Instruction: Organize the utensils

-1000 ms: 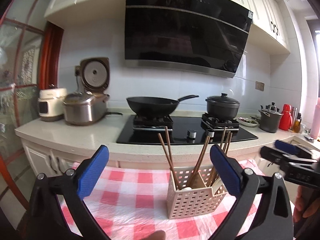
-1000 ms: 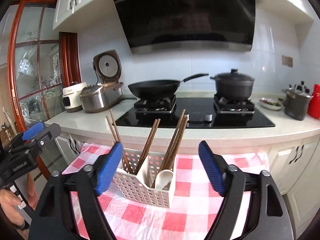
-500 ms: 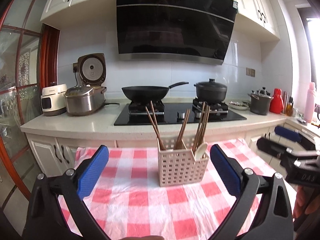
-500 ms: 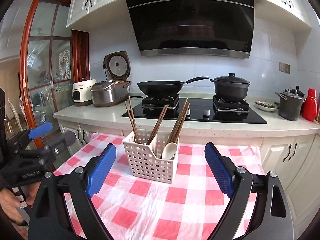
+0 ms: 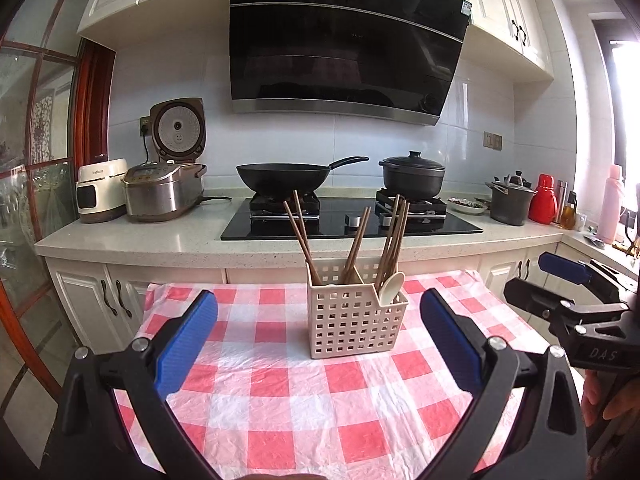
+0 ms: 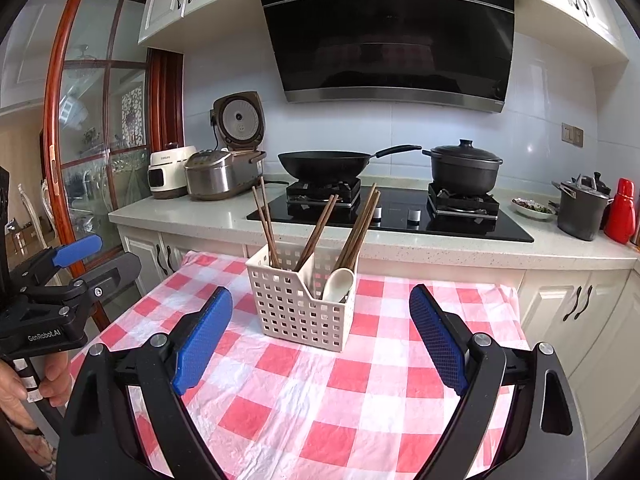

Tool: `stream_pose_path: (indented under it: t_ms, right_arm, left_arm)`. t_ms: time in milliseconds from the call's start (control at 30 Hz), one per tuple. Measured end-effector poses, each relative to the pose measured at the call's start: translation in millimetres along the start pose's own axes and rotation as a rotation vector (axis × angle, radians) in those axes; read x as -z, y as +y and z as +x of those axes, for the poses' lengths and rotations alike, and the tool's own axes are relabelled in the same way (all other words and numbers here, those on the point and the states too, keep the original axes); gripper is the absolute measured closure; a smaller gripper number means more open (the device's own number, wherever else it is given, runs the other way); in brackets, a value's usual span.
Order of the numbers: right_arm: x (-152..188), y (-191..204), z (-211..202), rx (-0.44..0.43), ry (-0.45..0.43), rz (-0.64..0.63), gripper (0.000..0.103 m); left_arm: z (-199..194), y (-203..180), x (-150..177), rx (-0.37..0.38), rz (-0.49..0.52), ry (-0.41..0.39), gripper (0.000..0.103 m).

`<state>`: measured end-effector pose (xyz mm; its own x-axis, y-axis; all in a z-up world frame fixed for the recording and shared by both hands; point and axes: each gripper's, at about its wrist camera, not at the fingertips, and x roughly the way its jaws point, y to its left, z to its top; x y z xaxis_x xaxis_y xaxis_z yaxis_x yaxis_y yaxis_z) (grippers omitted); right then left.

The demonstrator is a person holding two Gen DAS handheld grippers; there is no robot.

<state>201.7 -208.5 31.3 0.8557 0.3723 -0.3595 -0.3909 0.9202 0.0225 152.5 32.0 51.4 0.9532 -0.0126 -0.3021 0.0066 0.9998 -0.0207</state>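
My left gripper (image 5: 320, 344) stands with its jaws spread wide and nothing between the blue pads (image 5: 188, 346). My right gripper (image 6: 320, 338) is the same: jaws as wide as they go, empty. Both hang over the red-and-white checked cloth (image 5: 304, 412), short of the basket and not touching it.

The cream basket (image 5: 352, 320) with the square holes stands upright on the cloth, toward its far edge, in front of the stove (image 5: 348, 220). Brown chopsticks (image 5: 298, 232) stick up out of it in several bunches: one pair leans left at the basket's left end, another bunch sits near the middle, and more lean at the right end. A white spoon (image 5: 390, 288) rests in the basket's lower right compartment, its bowl showing above the rim, just beside the rightmost chopsticks.

Behind the basket, on the stove, are a black wok (image 5: 284, 174) and a lidded black pot (image 5: 412, 174). To the basket's far left on the counter sits a rice cooker (image 5: 162, 192) with its lid up.
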Motion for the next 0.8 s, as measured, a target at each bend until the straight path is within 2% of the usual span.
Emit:
stream_pose_path:
  t_ms: [267, 800]
  right_arm:
    - [5.5, 1.3, 8.7, -0.001, 0.035, 0.001, 0.019]
    - [3.1, 3.3, 2.2, -0.015, 0.022, 0.004, 0.019]
  left_arm:
    - [6.9, 0.1, 6.7, 0.001, -0.007, 0.031, 0.005]
    - [5.3, -0.8, 6.1, 0.007, -0.004, 0.025, 0.005]
